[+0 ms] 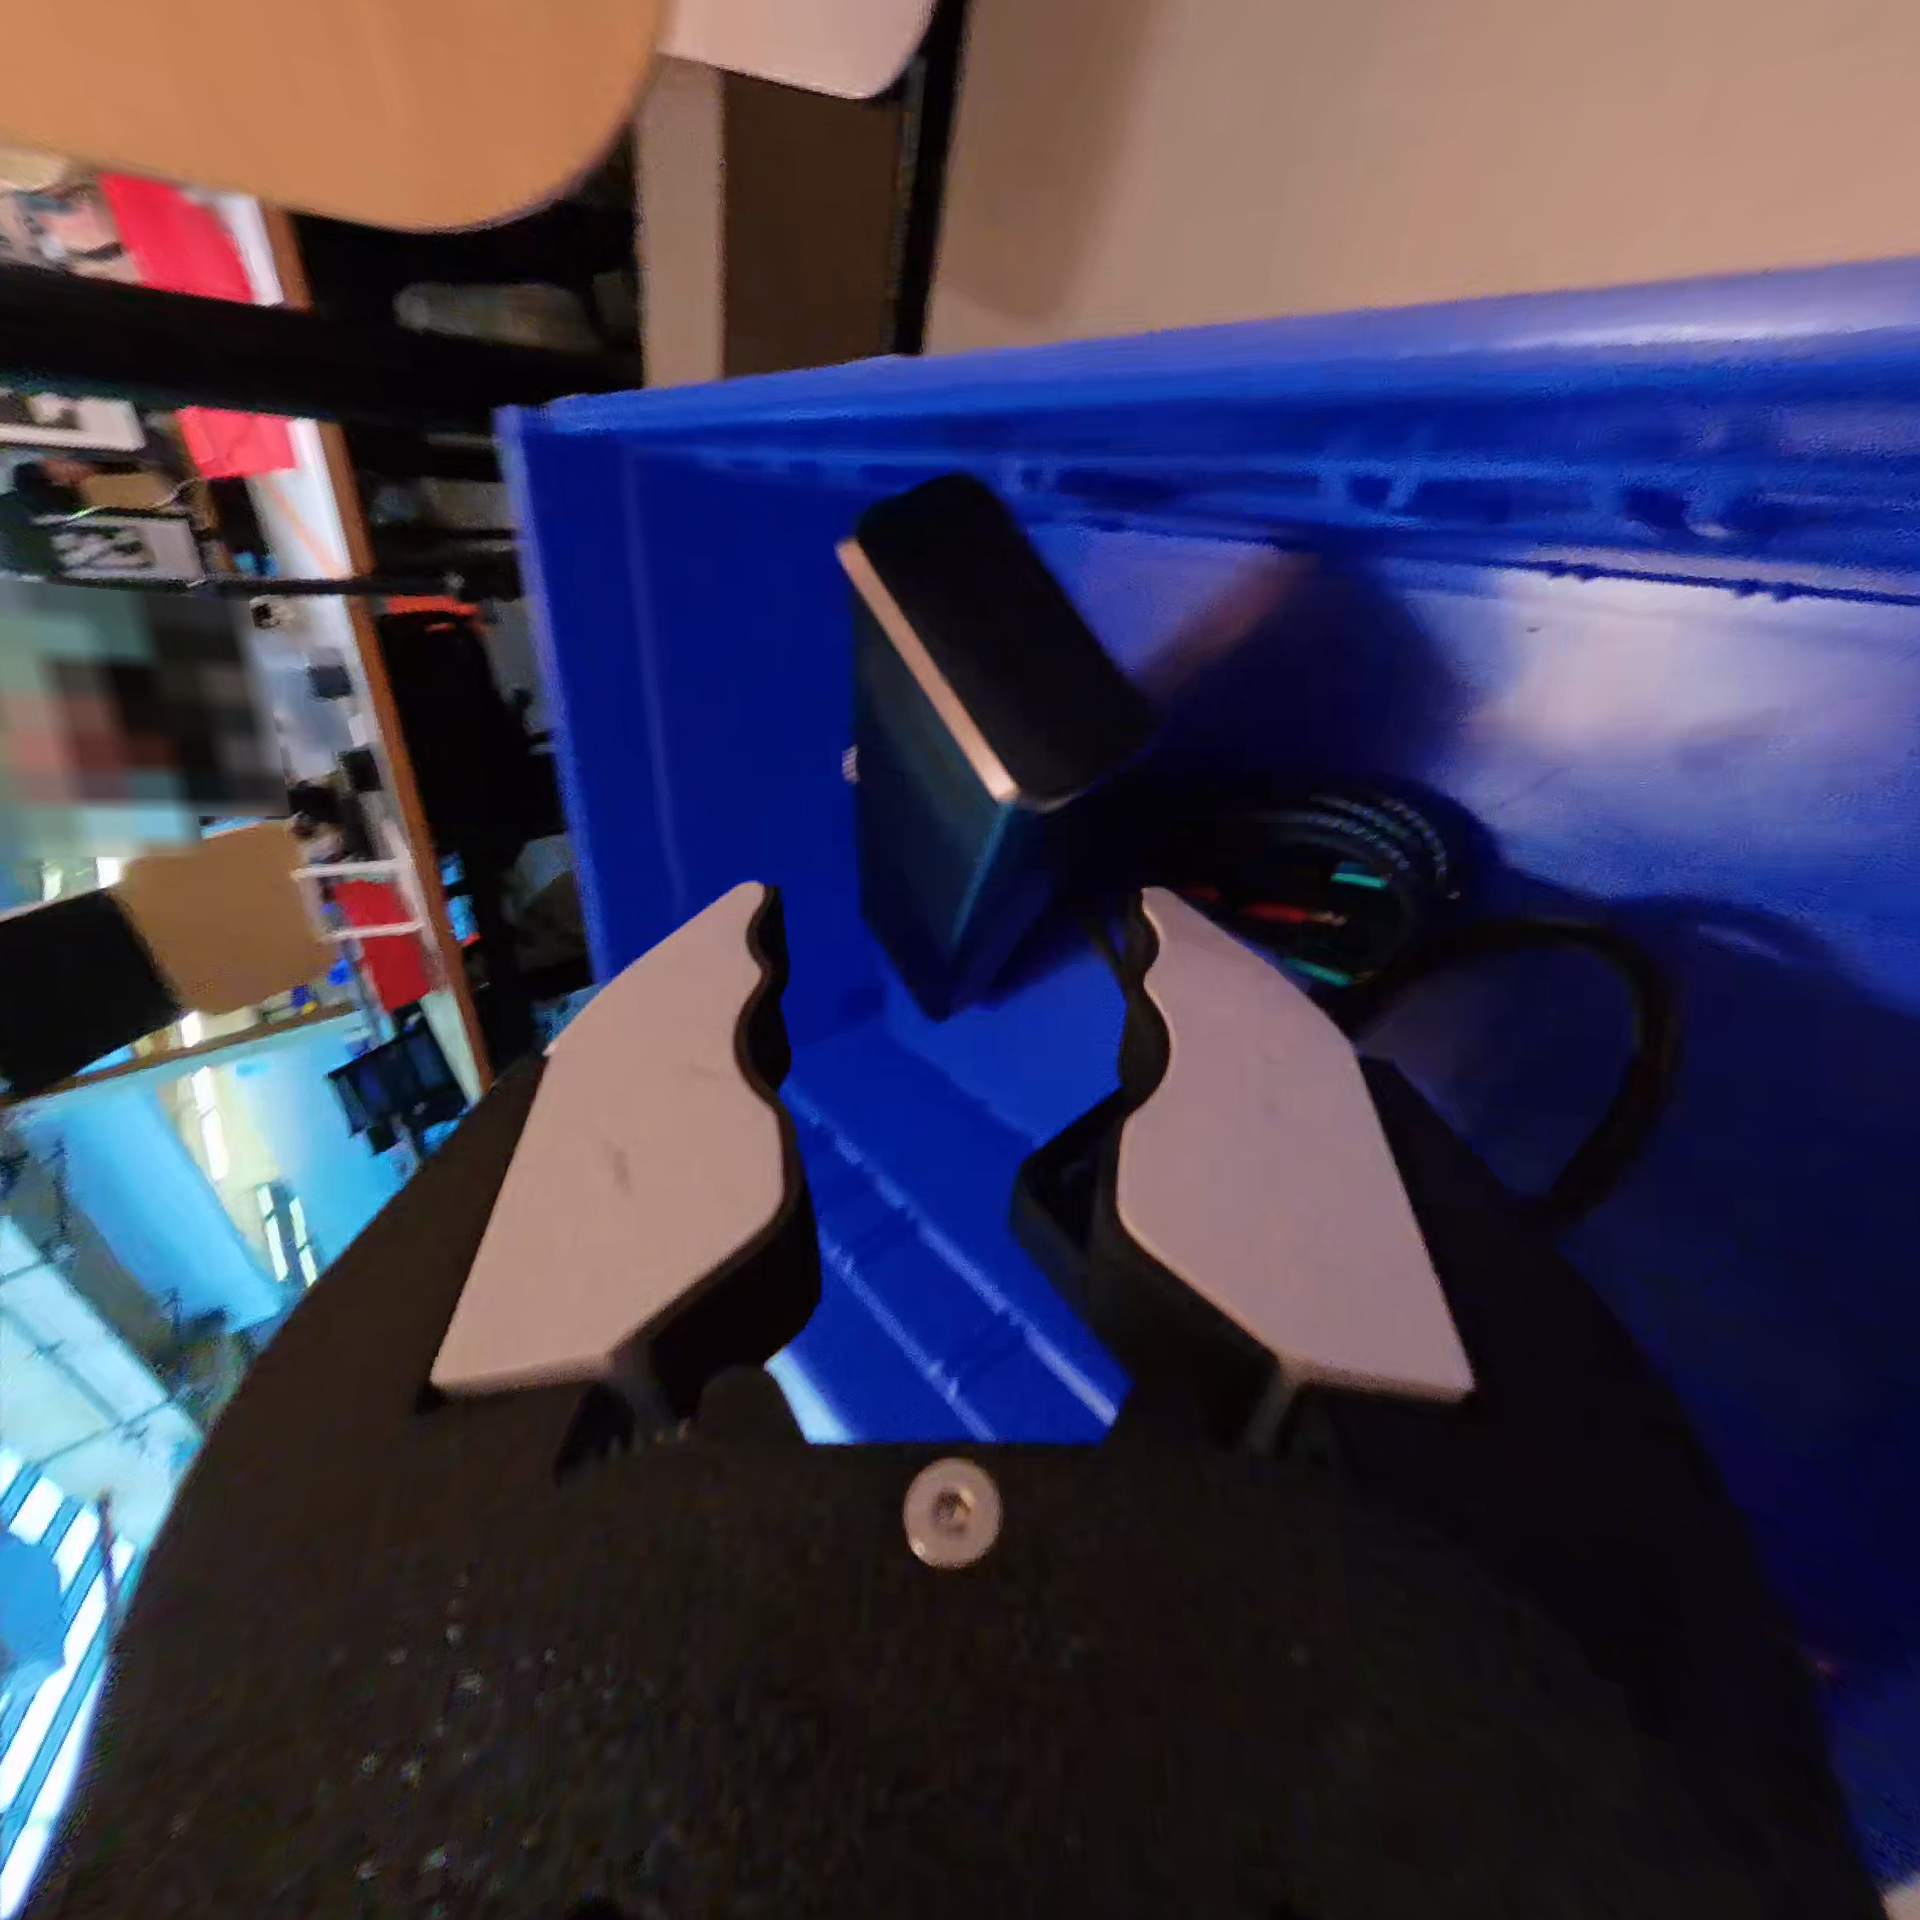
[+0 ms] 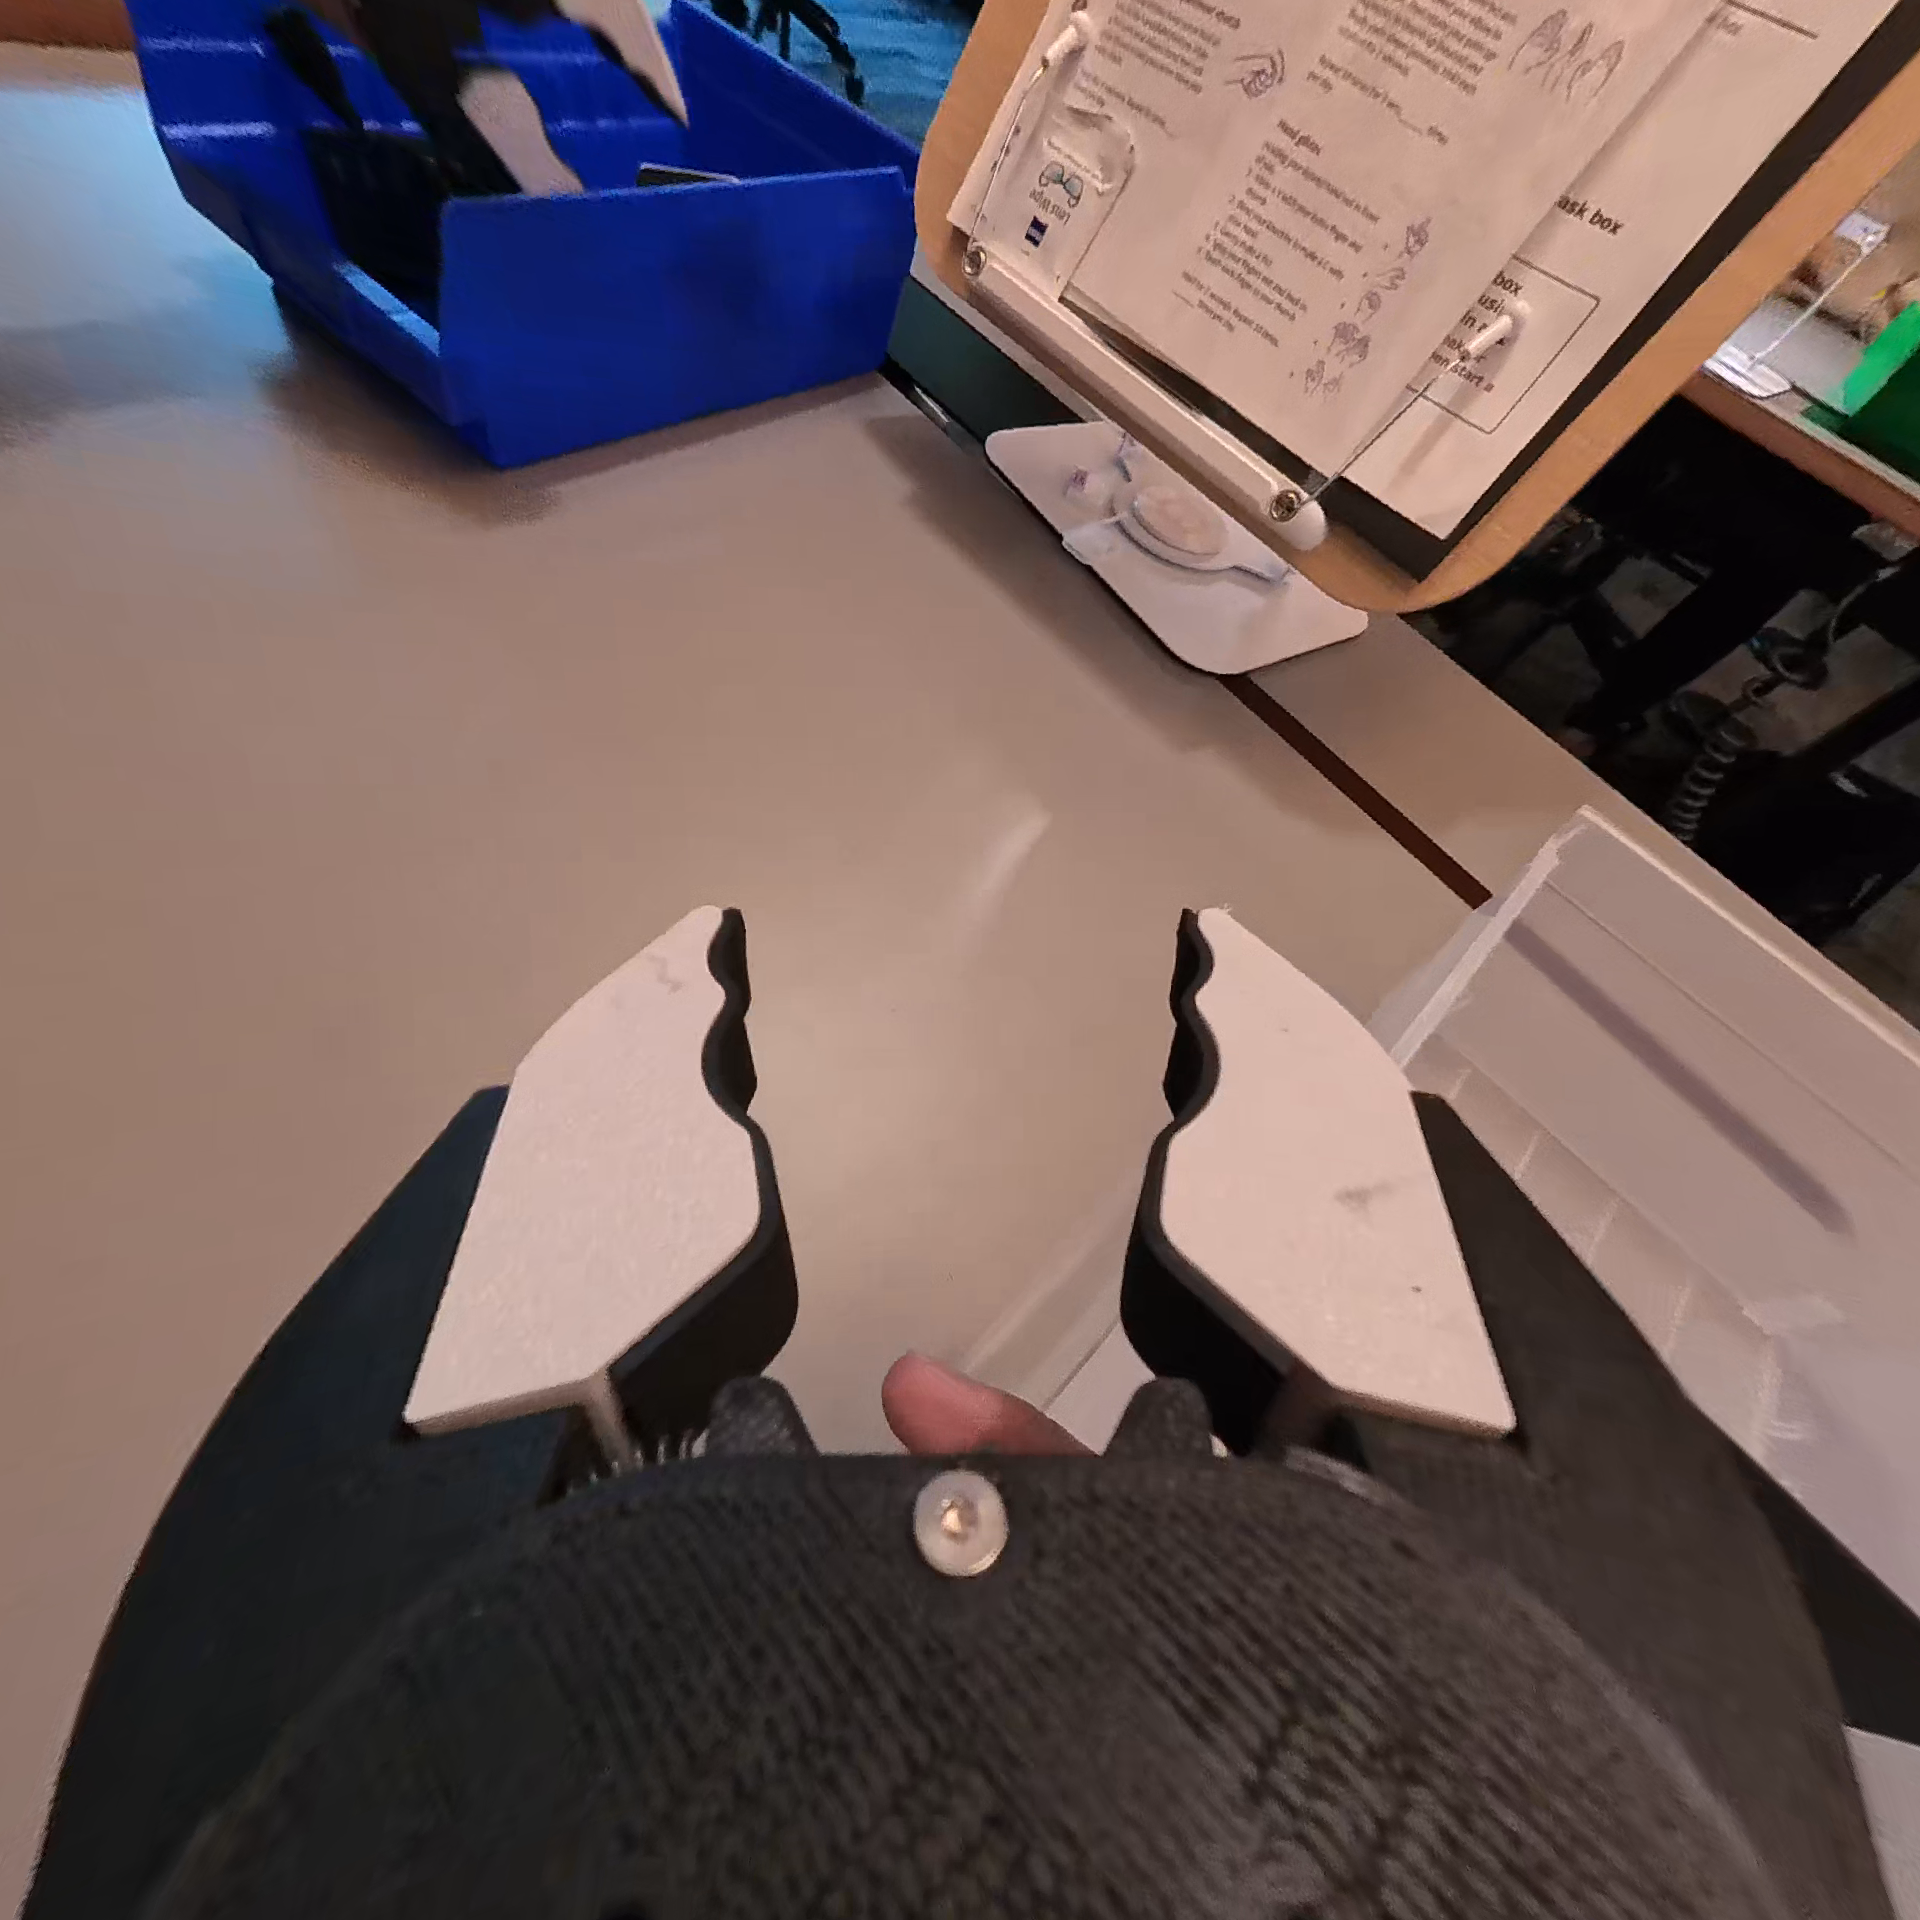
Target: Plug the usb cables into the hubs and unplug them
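My left gripper (image 1: 956, 914) is open inside a blue plastic bin (image 1: 1558, 436), its fingers just short of a dark rectangular hub (image 1: 966, 727) with a silver edge that leans tilted in the bin. A coiled black cable (image 1: 1340, 883) with coloured bands lies beside the hub, to the right. My right gripper (image 2: 961, 925) is open and empty above the bare grey table (image 2: 520, 779). The same blue bin (image 2: 665, 301) shows far left in the right wrist view, with the left gripper (image 2: 540, 114) reaching into it.
A wooden document stand (image 2: 1299, 312) with printed sheets sits on a white base (image 2: 1195, 561) at the table's far edge. A white box (image 2: 1683, 1091) stands at the right. A fingertip (image 2: 935, 1413) shows under my right gripper.
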### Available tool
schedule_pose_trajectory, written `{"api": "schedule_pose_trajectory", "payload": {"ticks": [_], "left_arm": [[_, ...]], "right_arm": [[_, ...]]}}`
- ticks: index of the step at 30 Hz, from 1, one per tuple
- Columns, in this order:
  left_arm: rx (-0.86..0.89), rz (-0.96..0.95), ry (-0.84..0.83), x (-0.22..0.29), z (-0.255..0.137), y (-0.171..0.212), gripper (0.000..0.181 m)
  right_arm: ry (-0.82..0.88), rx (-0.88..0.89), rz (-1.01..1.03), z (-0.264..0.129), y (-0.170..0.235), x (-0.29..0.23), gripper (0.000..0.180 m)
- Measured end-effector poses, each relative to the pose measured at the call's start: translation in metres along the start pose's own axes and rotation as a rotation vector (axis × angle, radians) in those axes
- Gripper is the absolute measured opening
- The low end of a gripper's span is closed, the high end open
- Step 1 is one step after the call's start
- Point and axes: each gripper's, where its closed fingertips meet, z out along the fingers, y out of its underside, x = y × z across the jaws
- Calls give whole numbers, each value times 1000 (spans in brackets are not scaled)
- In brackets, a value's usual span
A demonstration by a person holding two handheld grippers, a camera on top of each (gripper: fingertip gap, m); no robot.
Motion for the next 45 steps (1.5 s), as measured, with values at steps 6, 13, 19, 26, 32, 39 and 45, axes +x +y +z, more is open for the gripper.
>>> {"api": "schedule_pose_trajectory", "payload": {"ticks": [6,13,19,26,32,39,45], "left_arm": [[8,42,-160,-4,33,-10,37],[12,-100,-436,-30,13,4,31],[122,-318,-492,-80,-52,10,30],[408,-568,-592,-146,-175,-9,30],[733,-758,-498,-163,-283,-44,29],[1087,-811,-41,-84,-347,-136,28],[1242,-842,296,12,-353,-222,28]], "right_arm": [[-33,59,78,-3,0,7,78],[-9,51,90,-1,5,14,78],[-10,79,94,1,-4,10,77],[-23,85,51,5,-11,-4,77],[-18,124,31,5,-22,-12,77],[-26,338,100,10,-58,-29,83],[-100,566,87,22,-92,-83,89]]}}
